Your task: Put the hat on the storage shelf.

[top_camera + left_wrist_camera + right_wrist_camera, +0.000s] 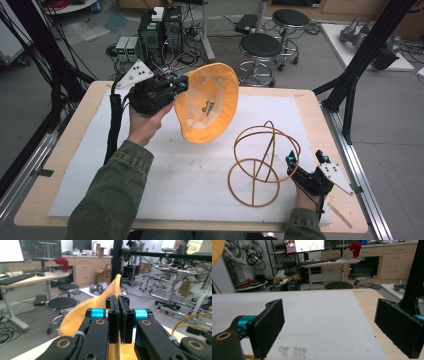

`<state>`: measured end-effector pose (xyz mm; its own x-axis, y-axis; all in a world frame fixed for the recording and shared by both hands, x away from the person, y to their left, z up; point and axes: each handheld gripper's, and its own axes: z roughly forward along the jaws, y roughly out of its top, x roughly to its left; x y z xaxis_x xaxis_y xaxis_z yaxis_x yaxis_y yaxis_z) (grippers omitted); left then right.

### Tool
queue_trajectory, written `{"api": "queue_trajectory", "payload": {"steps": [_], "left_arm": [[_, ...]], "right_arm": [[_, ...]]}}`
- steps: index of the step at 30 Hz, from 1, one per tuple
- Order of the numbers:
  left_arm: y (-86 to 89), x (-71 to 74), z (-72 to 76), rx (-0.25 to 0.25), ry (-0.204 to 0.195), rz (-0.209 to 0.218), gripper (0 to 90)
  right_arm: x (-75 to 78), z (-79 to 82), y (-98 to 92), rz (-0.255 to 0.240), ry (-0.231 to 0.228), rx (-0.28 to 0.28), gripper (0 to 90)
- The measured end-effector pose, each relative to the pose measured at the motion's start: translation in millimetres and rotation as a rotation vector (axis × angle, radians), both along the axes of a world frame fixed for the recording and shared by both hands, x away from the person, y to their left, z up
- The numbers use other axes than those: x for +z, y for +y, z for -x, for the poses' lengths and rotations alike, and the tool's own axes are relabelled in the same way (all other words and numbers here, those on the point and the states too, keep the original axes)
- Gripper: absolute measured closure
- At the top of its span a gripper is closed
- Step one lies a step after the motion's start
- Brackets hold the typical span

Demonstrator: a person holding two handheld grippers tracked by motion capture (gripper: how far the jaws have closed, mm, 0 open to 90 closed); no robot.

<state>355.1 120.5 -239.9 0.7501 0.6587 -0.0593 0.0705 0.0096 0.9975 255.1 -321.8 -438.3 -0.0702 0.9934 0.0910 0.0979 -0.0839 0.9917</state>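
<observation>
- left gripper (181, 84) pinches the brim of an orange bucket hat (210, 102), held above the white mat (190, 175); jaws pressed together on the fabric
- right gripper (306, 161), jaws spread wide, rests just beside, perhaps touching, a wooden hoop stand (262, 162)

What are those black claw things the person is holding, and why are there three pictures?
They are grippers, hand-held pinchers with two jaws. One picture looks down from above the table; the other two come from little cameras riding on each gripper. The left gripper is pinching the brim of a yellow hat and holding it up in the air. In its own camera you see the jaws squeezed on the yellow cloth. The right gripper is open, holding nothing, beside a round wire hat stand on the white mat.
</observation>
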Motion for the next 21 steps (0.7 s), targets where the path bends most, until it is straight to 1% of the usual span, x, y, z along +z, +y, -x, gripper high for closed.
{"api": "queue_trajectory", "payload": {"steps": [1,3,4,5,9,14,18,21], "left_arm": [[0.0,0.0,0.0,0.000,0.000,0.000,86.9],[-4.9,3.7,3.2,-0.018,-0.005,0.006,86.9],[-9.9,7.6,6.8,-0.035,-0.019,0.002,86.9],[-9.9,7.6,6.8,-0.035,-0.019,0.002,86.9],[-17.2,16.9,13.1,-0.055,-0.041,-0.011,86.9],[-24.9,27.0,20.8,-0.086,-0.066,-0.005,86.9],[-32.3,30.0,26.2,-0.116,-0.078,0.000,86.9],[-38.4,29.4,30.0,-0.154,-0.081,0.011,86.9]], "right_arm": [[0.0,0.0,0.0,0.000,0.000,0.000,8.1],[-0.2,0.2,-0.4,0.004,-0.002,0.000,8.2],[-0.1,0.3,-0.4,0.003,-0.002,0.000,8.1],[-0.1,0.4,-0.7,0.004,-0.003,0.001,8.2],[-0.2,0.3,-0.6,0.001,-0.002,0.002,8.1],[0.0,0.6,-0.5,-0.002,-0.003,0.007,8.1],[-0.1,0.5,0.0,-0.002,0.000,0.010,8.1],[0.1,0.5,-0.3,-0.002,-0.001,0.011,8.2]]}}
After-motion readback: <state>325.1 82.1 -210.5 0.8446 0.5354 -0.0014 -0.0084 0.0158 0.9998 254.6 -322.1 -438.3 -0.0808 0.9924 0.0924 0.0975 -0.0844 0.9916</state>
